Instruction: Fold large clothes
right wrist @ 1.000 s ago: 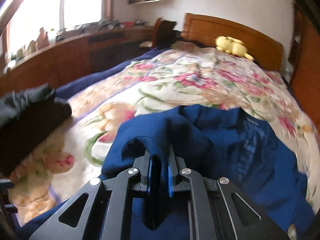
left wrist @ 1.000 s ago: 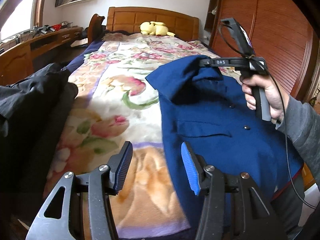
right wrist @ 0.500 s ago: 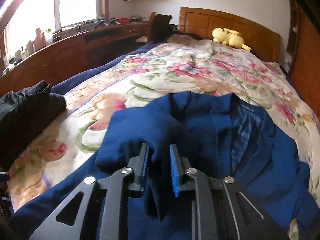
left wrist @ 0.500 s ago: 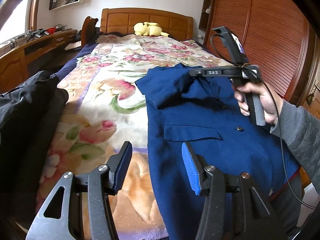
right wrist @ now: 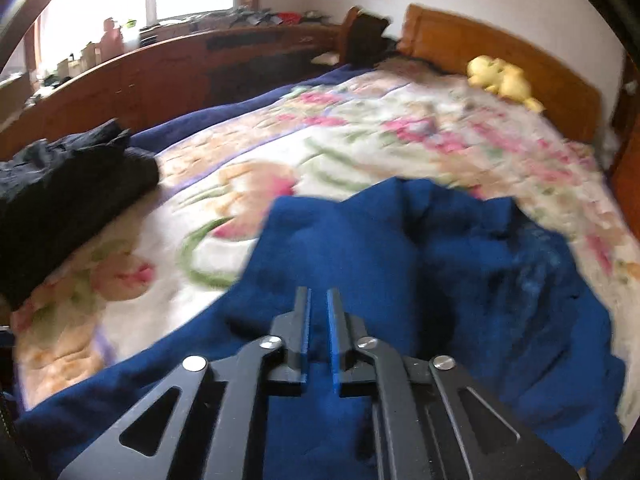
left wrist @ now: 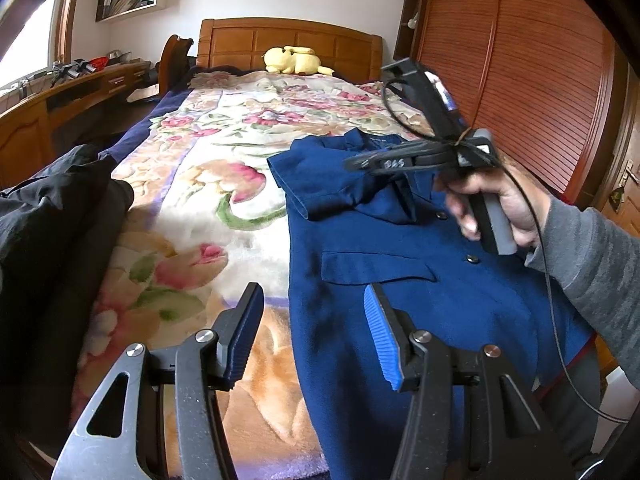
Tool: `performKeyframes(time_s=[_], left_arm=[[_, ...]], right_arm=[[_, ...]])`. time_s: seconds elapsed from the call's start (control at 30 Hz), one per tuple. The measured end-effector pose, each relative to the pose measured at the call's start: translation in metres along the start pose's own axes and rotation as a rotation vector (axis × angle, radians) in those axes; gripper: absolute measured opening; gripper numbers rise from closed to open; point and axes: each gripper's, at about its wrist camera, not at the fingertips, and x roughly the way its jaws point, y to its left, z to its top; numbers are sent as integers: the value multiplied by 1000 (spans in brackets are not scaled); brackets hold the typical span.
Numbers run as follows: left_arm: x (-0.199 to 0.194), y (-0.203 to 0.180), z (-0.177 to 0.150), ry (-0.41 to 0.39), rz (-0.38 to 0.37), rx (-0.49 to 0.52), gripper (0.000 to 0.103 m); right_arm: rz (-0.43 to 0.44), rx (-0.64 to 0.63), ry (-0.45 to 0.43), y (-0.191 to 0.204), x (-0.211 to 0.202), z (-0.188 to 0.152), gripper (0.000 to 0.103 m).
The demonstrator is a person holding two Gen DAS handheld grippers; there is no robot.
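Observation:
A dark blue jacket [left wrist: 392, 280] lies on the floral bedspread [left wrist: 224, 184], front up, with its left sleeve folded over the chest; it also shows in the right wrist view [right wrist: 400, 272]. My left gripper [left wrist: 314, 336] is open and empty, above the jacket's near left edge. My right gripper [right wrist: 318, 312] hangs just above the folded sleeve with its jaws slightly apart and nothing between them; in the left wrist view it [left wrist: 356, 162] is held over the jacket's chest.
A pile of black clothing [left wrist: 52, 216] lies on the bed's left side, also in the right wrist view [right wrist: 68, 184]. A yellow plush toy [left wrist: 294, 60] sits by the headboard. A wooden desk [left wrist: 52, 100] runs along the left, a wooden wardrobe [left wrist: 520, 60] on the right.
My right gripper lowered the sleeve onto the jacket's chest, opened and let it go, then drew back a little. My left gripper stayed open and hardly moved.

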Motion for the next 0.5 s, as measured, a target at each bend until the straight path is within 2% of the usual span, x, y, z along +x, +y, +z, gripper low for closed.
performKeyframes(time_s=[0.03, 0.07, 0.23, 0.33, 0.37, 0.4, 0.43, 0.5], left_arm=[[-1, 0, -1, 0, 0, -1, 53], [-1, 0, -1, 0, 1, -3, 53], [-1, 6, -7, 12, 12, -16, 54], [-1, 9, -9, 21, 22, -19, 54], [-1, 10, -10, 23, 23, -20, 54], [-1, 10, -11, 28, 24, -23, 54], [-2, 11, -11, 29, 25, -25, 54], [-2, 10, -12, 29, 29, -26, 54]], right_arm=[[13, -10, 2, 5, 2, -1, 55], [31, -23, 1, 10, 5, -2, 64], [93, -18, 80, 26, 39, -2, 67], [54, -32, 158, 29, 65, -1, 67], [13, -42, 178, 29, 72, 0, 58], [-31, -56, 174, 28, 74, 1, 43], [-48, -59, 157, 27, 70, 3, 12], [-48, -43, 80, 18, 51, 8, 8]])
